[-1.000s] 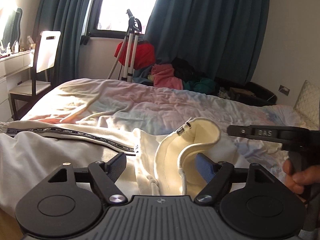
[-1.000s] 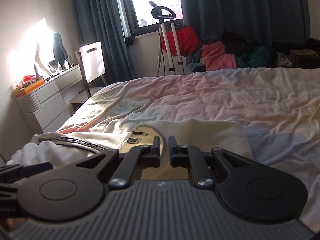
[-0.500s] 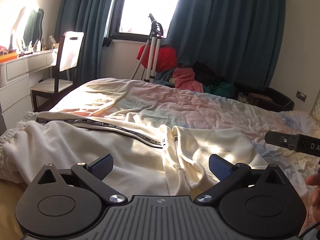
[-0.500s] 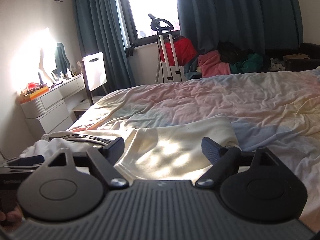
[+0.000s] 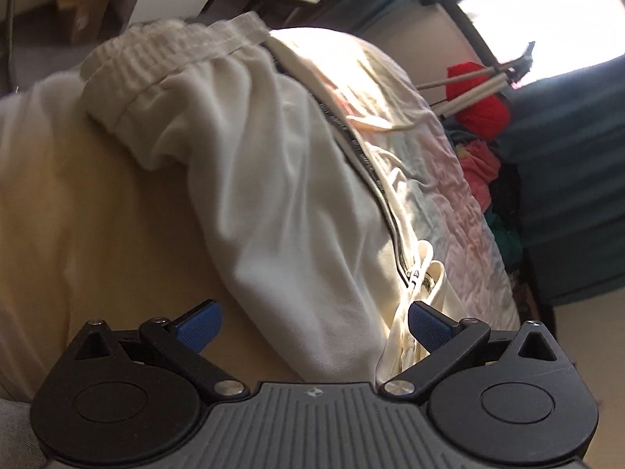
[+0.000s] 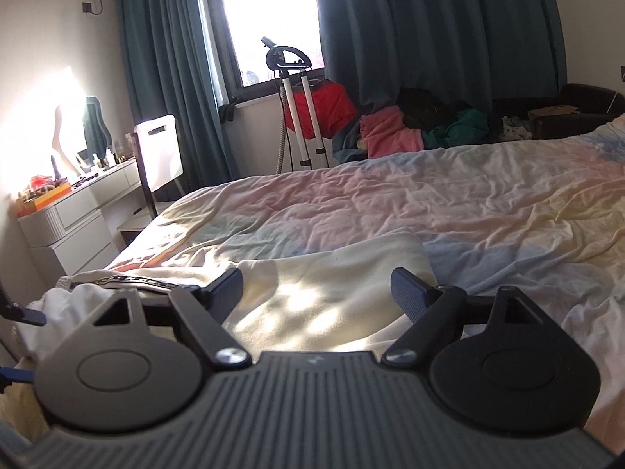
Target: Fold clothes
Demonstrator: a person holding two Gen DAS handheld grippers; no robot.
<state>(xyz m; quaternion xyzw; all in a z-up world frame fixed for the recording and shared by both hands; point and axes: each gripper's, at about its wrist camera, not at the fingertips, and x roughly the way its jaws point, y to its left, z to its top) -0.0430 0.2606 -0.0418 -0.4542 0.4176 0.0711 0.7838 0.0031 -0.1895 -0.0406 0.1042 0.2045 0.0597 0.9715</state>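
Cream-white trousers point(image 5: 281, 195) with a dark printed side stripe point(image 5: 375, 168) lie on the bed; the elastic waistband point(image 5: 175, 54) is at the upper left of the tilted left wrist view. My left gripper point(image 5: 314, 322) is open and empty, just above the trouser leg near the bed edge. In the right wrist view the folded cream end of the garment point(image 6: 332, 285) lies flat in front of my right gripper point(image 6: 316, 289), which is open and empty above it. A bit of the left gripper point(image 6: 23, 314) shows at the far left.
The bed point(image 6: 449, 211) has a rumpled pastel cover. Behind it are a garment steamer point(image 6: 297, 105), a pile of red, pink and green clothes point(image 6: 394, 133), teal curtains point(image 6: 429, 27), a white chair point(image 6: 160, 156) and a dresser point(image 6: 74, 215) at the left.
My left gripper has swung left and rolled sharply, now facing the waistband end of the trousers. My right gripper opened half a second ago and has since held nearly still above the released fold.
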